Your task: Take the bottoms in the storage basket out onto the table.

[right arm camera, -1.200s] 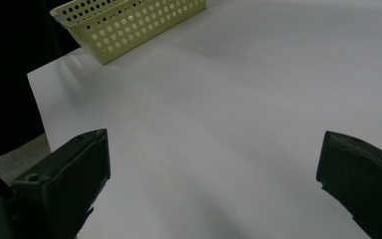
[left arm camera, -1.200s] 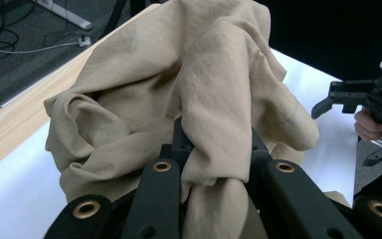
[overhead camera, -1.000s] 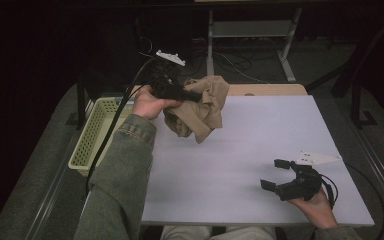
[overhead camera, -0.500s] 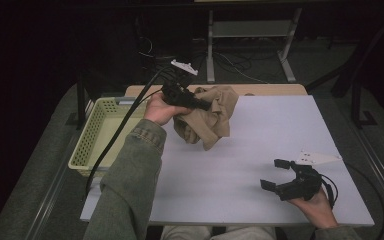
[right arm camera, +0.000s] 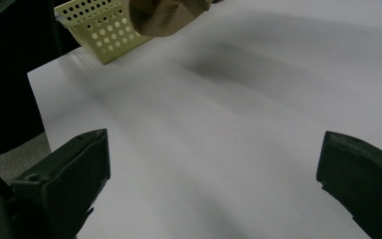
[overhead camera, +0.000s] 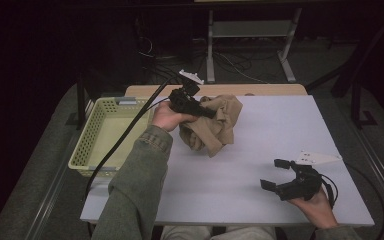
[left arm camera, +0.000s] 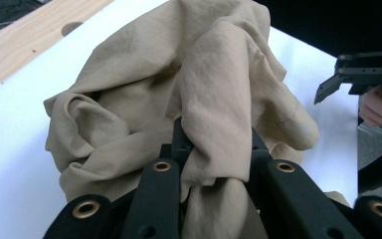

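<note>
Open bench is left between both tongs; the left edge is blocked by a basket.

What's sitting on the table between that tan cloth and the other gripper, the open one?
Nothing: between the tan cloth and the right gripper lies only bare white table, seen in the high view.

Black tongs, brass rivets, black cable, grey-green sleeve.

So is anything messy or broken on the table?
Nothing looks broken or spilled. The tan cloth is all bunched and crumpled, but that is because the left tool has it pinched and lifted at the far side of the white table. The yellow basket sits straight at the table's left edge, and the right tool rests open.
</note>
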`<state>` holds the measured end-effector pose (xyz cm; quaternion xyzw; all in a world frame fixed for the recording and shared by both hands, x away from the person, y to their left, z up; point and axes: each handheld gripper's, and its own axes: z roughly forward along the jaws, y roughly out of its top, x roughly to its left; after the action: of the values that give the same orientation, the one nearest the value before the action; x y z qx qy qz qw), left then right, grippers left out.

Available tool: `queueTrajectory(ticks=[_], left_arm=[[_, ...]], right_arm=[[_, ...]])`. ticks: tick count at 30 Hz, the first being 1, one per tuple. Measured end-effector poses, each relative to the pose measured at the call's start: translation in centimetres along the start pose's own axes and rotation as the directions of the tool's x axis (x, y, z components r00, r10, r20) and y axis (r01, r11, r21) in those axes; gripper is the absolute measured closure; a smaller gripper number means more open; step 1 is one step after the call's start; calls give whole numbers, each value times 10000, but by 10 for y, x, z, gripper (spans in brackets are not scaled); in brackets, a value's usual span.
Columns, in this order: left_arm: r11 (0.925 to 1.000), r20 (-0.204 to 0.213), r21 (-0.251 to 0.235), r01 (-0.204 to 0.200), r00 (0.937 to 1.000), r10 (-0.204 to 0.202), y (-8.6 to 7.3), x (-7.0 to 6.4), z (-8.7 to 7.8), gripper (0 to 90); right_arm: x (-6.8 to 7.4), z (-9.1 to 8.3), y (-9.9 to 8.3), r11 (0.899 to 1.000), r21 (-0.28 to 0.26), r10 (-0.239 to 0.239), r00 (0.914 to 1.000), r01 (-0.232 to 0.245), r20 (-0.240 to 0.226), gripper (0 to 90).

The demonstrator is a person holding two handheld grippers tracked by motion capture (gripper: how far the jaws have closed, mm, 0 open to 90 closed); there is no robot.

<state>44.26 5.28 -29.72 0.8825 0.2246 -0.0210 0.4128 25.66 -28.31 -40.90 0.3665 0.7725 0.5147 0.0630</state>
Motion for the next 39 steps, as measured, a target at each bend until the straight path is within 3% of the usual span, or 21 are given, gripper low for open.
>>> queueTrajectory(ticks=[14, 26, 39], left_arm=[[9996, 253, 279, -61, 9997, 54, -4, -2, 21, 744], [9991, 503, 393, 127, 9986, -147, -12, -3, 44, 744], [9985, 586, 498, -207, 9981, 178, -21, -12, 71, 734]], right_arm=[[0, 0, 0, 10000, -15, -20, 10000, 20, -38, 2], [0, 1, 0, 10000, -10, -52, 10000, 52, -27, 2], [0, 1, 1, 10000, -8, -65, 10000, 65, -36, 2]])
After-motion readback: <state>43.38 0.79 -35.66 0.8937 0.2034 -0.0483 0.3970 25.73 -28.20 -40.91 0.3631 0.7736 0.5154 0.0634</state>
